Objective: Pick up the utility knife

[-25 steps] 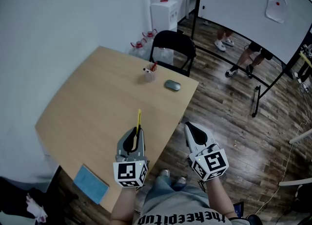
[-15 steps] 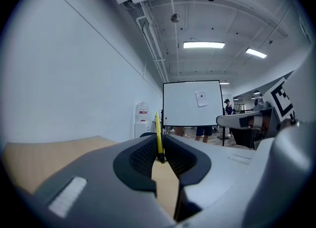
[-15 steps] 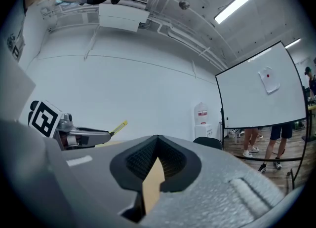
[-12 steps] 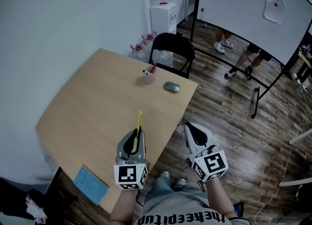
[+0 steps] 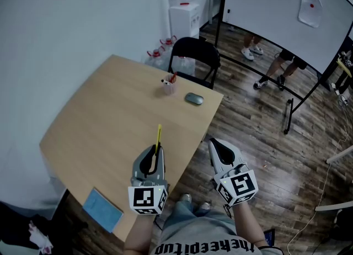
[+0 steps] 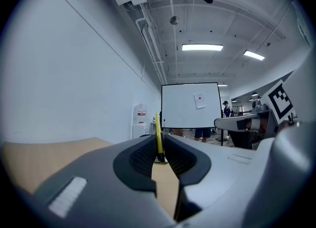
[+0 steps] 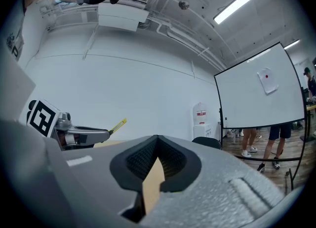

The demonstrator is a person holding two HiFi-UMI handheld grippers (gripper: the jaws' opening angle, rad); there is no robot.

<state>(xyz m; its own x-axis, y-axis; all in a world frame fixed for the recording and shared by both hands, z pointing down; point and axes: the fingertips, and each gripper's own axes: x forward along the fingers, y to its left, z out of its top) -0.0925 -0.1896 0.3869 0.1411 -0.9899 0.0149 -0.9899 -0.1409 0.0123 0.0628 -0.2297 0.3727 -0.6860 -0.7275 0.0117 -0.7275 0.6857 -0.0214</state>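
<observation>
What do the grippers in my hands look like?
The left gripper and the right gripper are grey shells with black ribbed pads. Each carries a white cube with black square markers. The T-shirt is grey and printed.

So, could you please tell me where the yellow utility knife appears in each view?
Head view: utility knife, lower centre, sticking out of left gripper.
Left gripper view: utility knife at centre, gripped between the jaws.
Right gripper view: its tip left of centre.
Shared landmark: whiteboard.
</observation>
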